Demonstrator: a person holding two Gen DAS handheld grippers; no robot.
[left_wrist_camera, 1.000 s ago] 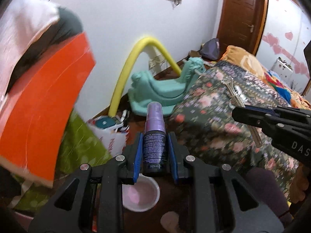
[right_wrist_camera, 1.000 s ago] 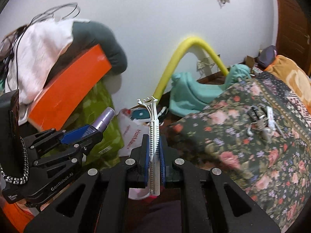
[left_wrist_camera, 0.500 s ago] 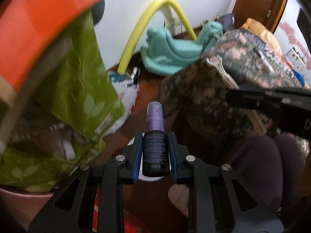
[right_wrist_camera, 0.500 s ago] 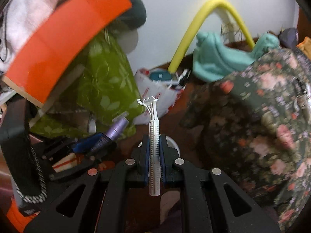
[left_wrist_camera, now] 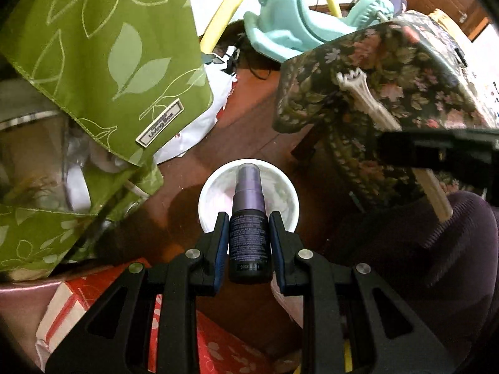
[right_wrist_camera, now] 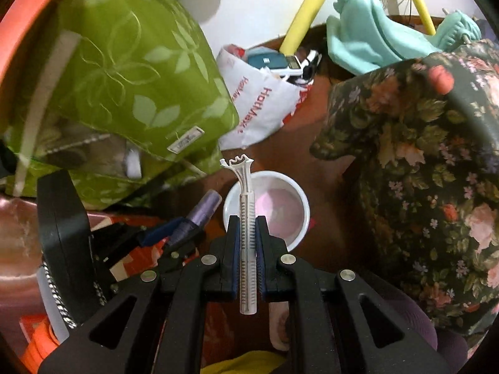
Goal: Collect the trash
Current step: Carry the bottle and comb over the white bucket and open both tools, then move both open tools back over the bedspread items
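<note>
My left gripper [left_wrist_camera: 248,224] is shut on a small dark spray bottle [left_wrist_camera: 248,237] with a purple cap, held above a white round bin [left_wrist_camera: 288,198] on the brown floor. My right gripper [right_wrist_camera: 248,227] is shut on a white plastic razor handle [right_wrist_camera: 246,243], its forked tip over the same white bin [right_wrist_camera: 299,205]. The razor handle also shows in the left wrist view [left_wrist_camera: 368,106] with the right gripper [left_wrist_camera: 436,152] at the right. The left gripper and bottle [right_wrist_camera: 199,215] show at the left of the right wrist view.
A green leaf-print storage bag [left_wrist_camera: 103,50] bulges at the left. A bed with a dark floral cover [right_wrist_camera: 421,155] stands at the right. A white shopping bag [right_wrist_camera: 259,106], a teal plastic seat [right_wrist_camera: 368,40] and a yellow foam tube [right_wrist_camera: 302,15] lie behind. Red patterned boxes [left_wrist_camera: 103,293] sit below.
Both grippers have tilted down and moved toward the floor, bringing the white bin under the bottle and the razor handle. Both holds are unchanged.
</note>
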